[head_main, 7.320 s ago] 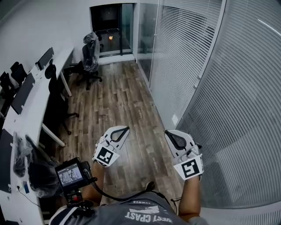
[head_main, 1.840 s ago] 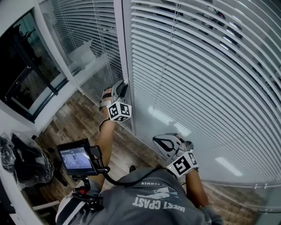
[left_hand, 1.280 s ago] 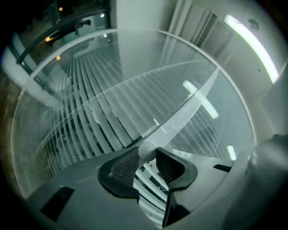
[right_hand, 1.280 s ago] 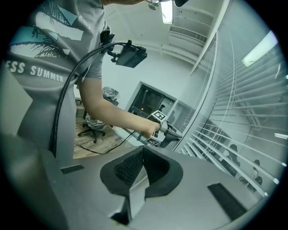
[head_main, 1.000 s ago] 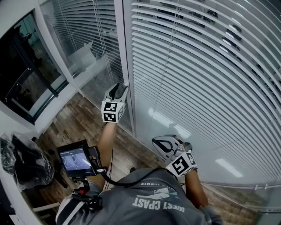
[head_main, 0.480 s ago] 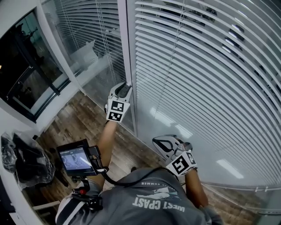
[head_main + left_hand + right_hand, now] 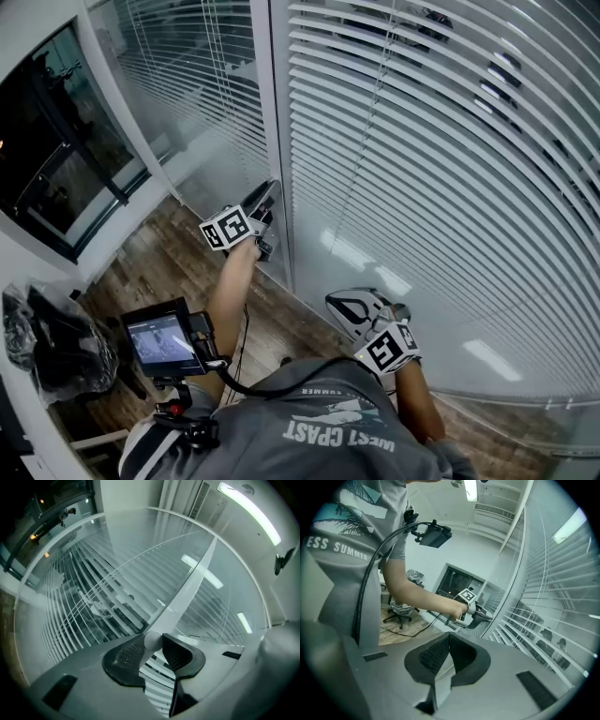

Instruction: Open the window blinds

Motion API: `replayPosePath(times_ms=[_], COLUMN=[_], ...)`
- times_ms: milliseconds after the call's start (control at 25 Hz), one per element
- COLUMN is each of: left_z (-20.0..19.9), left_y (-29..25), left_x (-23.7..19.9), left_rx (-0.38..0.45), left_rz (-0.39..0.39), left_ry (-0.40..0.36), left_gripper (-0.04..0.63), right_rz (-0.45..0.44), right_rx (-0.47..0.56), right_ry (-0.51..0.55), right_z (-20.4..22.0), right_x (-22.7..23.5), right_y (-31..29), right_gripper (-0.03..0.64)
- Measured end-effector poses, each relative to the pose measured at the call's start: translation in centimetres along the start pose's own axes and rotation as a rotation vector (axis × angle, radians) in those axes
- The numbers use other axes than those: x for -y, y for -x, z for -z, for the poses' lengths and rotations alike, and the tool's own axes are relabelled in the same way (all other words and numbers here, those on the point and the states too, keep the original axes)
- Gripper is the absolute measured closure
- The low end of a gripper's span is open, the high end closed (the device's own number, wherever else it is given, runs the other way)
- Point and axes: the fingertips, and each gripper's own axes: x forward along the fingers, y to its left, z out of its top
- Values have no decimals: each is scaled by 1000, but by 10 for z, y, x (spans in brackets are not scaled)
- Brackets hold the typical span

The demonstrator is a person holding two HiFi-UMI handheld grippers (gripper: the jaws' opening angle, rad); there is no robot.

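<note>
Blinds [image 7: 441,159]: slats run level across the glass. Left gripper [image 7: 263,207], jaws just closing, clamps a white knob [image 7: 153,640]; right gripper [image 7: 449,636] is closed and empty.

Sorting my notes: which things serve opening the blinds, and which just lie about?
Job: white slatted window blinds; small white round knob; left gripper, jaws have just been closing onto that knob.
Lying about: dark swivel office chair; right gripper, shut, empty.

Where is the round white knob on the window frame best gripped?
Across the round sides of the knob, coming head-on toward the frame it juts from. The left tool, whose jaws have just been closing, pinches it so, one pad each side.
</note>
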Motion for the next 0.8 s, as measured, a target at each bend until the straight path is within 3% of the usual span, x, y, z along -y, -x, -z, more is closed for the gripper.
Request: replayPosePath(times_ms=[400, 480, 640, 800], left_z=[-2, -1, 1, 1], left_y=[-1, 0, 2, 14], left_x=[0, -3, 0, 11], left_rx=[-1, -5, -61, -148], left_rz=[10, -1, -56, -143], left_ry=[-8, -44, -269, -643], left_gripper=[468, 468, 468, 468], right_rz=[-8, -9, -10, -9], right_rx=[6, 7, 6, 13], right_ry=[2, 3, 2, 7], right_z=[0, 1, 2, 2], right_x=[1, 1, 0, 4], right_y=[-6, -7, -7, -5], right_gripper=[620, 621, 621, 621])
